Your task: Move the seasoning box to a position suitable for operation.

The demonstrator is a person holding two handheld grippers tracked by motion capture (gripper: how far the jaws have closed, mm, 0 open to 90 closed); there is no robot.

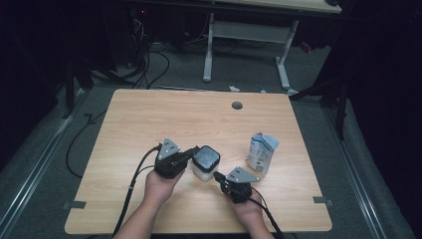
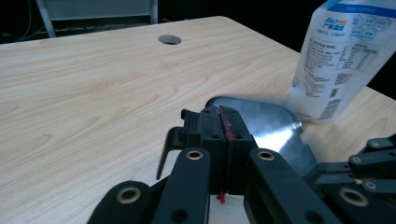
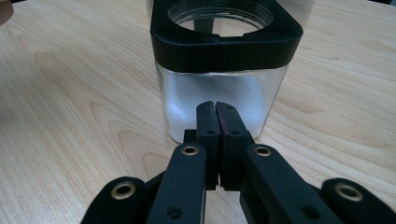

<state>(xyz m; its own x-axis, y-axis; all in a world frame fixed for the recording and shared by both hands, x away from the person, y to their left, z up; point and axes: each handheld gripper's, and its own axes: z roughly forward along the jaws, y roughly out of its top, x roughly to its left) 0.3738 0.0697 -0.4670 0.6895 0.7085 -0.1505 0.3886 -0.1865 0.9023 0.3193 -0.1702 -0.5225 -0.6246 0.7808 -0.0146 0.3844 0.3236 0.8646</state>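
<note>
Both grippers closed and empty beside the jar.
Left gripper (image 1: 193, 151) and right gripper (image 1: 217, 175) have jaws pressed together; the black-rimmed jar (image 1: 206, 162) stands between them on the table (image 1: 149, 114), pouch (image 1: 262, 153) nearby.

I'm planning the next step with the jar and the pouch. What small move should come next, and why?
Probably open the right hand-held gripper: its jaws are pressed together, empty, just short of the jar, so they cannot take it. The pouch stands apart, untouched.
</note>
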